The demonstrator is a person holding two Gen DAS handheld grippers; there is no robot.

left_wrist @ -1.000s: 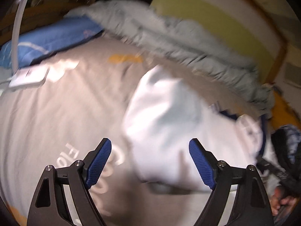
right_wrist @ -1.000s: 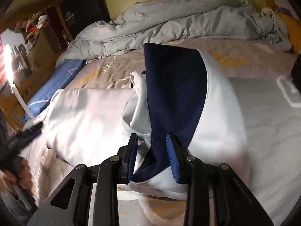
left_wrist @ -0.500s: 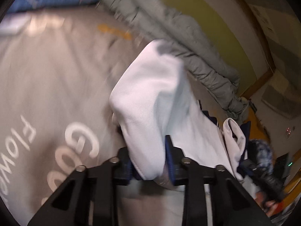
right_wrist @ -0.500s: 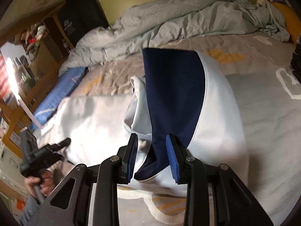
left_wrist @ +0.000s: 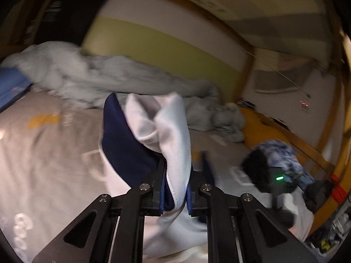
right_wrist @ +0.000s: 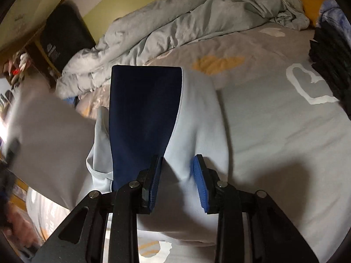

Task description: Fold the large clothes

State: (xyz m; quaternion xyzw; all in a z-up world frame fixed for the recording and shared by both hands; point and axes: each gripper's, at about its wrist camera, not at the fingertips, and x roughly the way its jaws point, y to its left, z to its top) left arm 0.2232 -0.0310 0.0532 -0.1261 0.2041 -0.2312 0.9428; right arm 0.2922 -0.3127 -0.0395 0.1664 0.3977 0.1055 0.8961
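Observation:
A large white garment with a navy panel lies on the bed. My left gripper is shut on a bunched white edge of the garment and holds it lifted above the bed. My right gripper is shut on the garment's white fabric beside the navy panel, with a small gap left between the pads. In the right wrist view a lifted, blurred part of the garment hangs at the left. The right gripper with its green light shows in the left wrist view.
A crumpled grey duvet lies along the far side of the bed against the green wall. The grey printed bed sheet spreads to the right. A dark folded item sits at the right edge. A wooden bed frame runs behind.
My left gripper closed on the white edge and has lifted it up and toward the right gripper. My right gripper has stayed in place on the garment.

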